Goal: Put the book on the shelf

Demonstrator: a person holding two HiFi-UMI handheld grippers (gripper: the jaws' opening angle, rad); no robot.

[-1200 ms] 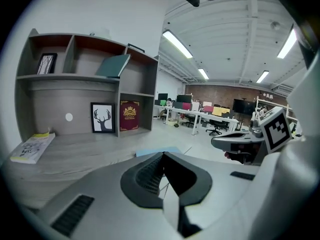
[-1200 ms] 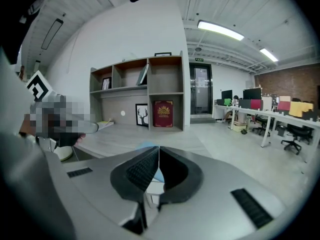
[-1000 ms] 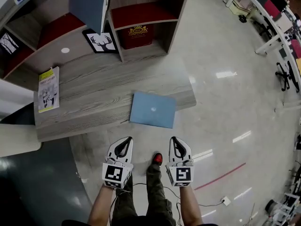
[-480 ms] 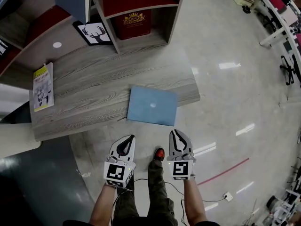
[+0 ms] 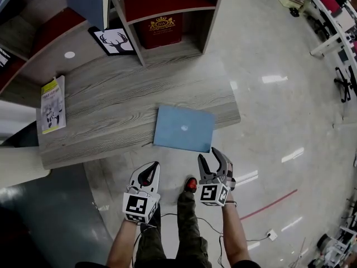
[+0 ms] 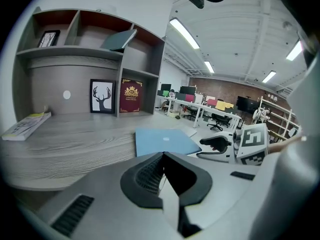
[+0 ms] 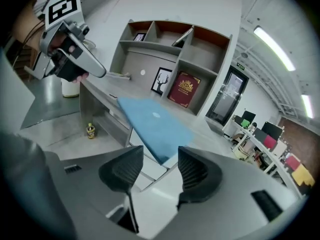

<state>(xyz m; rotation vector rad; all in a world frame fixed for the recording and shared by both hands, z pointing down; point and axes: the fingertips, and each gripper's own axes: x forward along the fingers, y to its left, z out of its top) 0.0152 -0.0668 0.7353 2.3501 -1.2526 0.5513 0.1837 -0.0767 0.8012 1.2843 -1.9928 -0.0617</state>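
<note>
A light blue book (image 5: pixel 184 128) lies flat on the wooden desk (image 5: pixel 111 94), its front right corner hanging over the desk's edge. It also shows in the left gripper view (image 6: pixel 165 141) and in the right gripper view (image 7: pixel 152 121). My right gripper (image 5: pixel 213 158) is just in front of that corner and apart from the book. It is rolled to one side, and its jaws have just been opening with nothing between them (image 7: pixel 160 159). To its left, further from the desk, my left gripper (image 5: pixel 152 167) is shut and empty (image 6: pixel 162 156).
The shelf unit (image 5: pixel 167 10) with red-lined compartments stands at the desk's back. It holds a leaning blue book (image 5: pixel 83 1), a deer picture (image 5: pixel 114 41) and a red box (image 5: pixel 164 29). A yellow magazine (image 5: pixel 50 105) lies at the desk's left. A small bottle (image 7: pixel 90 130) stands under the desk.
My right gripper has opened, rolled and moved up to the book's front corner. The left gripper has stayed shut and hardly shifted.
</note>
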